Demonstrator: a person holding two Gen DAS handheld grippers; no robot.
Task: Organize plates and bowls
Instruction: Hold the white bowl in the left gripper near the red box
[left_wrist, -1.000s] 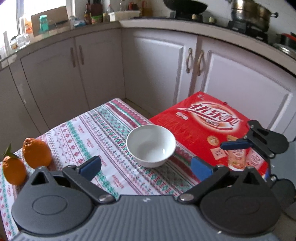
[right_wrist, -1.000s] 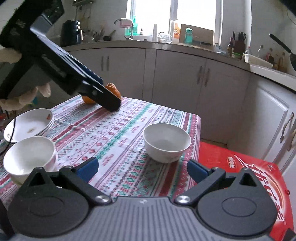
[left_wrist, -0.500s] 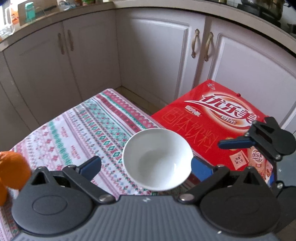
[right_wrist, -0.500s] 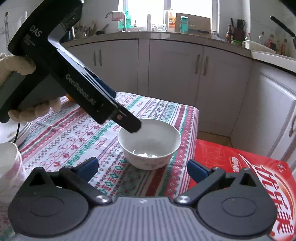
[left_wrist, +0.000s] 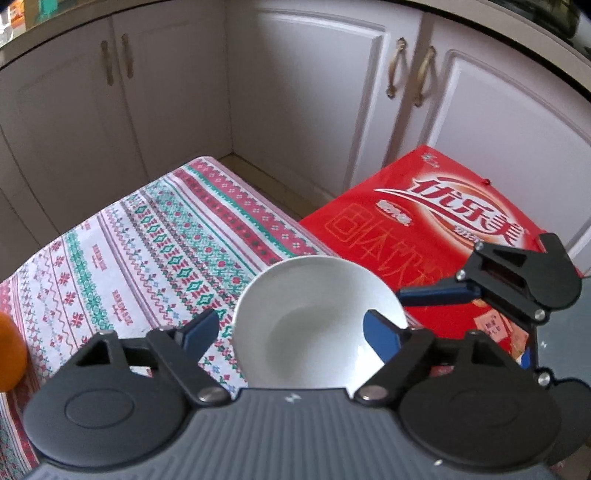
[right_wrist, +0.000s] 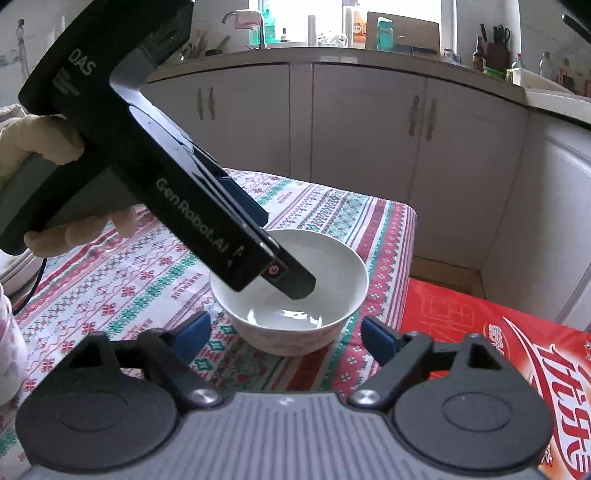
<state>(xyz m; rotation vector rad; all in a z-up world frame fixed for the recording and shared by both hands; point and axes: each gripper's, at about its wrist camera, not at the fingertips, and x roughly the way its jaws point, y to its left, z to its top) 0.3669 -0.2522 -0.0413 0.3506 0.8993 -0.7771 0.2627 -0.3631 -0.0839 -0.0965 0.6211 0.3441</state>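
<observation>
A white bowl (left_wrist: 314, 321) (right_wrist: 291, 295) stands on the patterned tablecloth (left_wrist: 155, 251) near the table's corner. My left gripper (left_wrist: 291, 332) is open, tilted down over the bowl: one finger is inside it, the other outside its left wall. In the right wrist view the left gripper's finger (right_wrist: 291, 280) reaches into the bowl. My right gripper (right_wrist: 286, 332) is open and empty, just in front of the bowl. In the left wrist view its fingers (left_wrist: 436, 293) show beyond the bowl's right rim.
A red printed box (left_wrist: 443, 229) (right_wrist: 498, 339) lies right of the table. An orange (left_wrist: 9, 354) sits at the left edge. Part of another white bowl (right_wrist: 9, 354) shows at the far left. White kitchen cabinets (right_wrist: 369, 129) stand behind.
My left gripper has come down and forward onto the bowl, so that one finger is now inside it. My right gripper has moved closer to the bowl.
</observation>
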